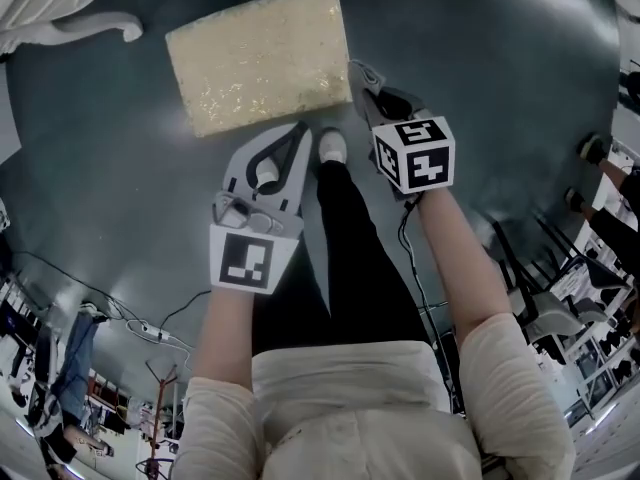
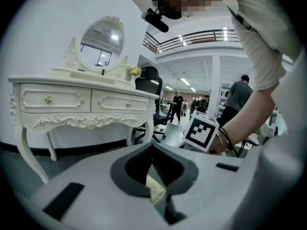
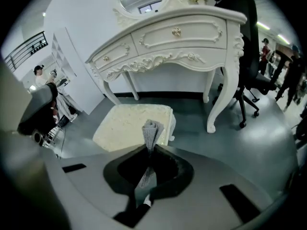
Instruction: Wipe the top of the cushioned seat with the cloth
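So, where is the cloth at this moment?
The cloth is clamped in the jaws of the right gripper. In the head view, that gripper is beside the near right corner of the cushioned seat, in front of the white dressing table.

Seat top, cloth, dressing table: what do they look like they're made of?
Seat top: cream upholstery fabric, nubby, with glinting gold flecks.
Cloth: grey woven or knit textile, matte; a fine ribbed texture shows.
Dressing table: likely painted wood, white satin finish, carved trim, gold-coloured knobs; resin moulding can't be excluded.
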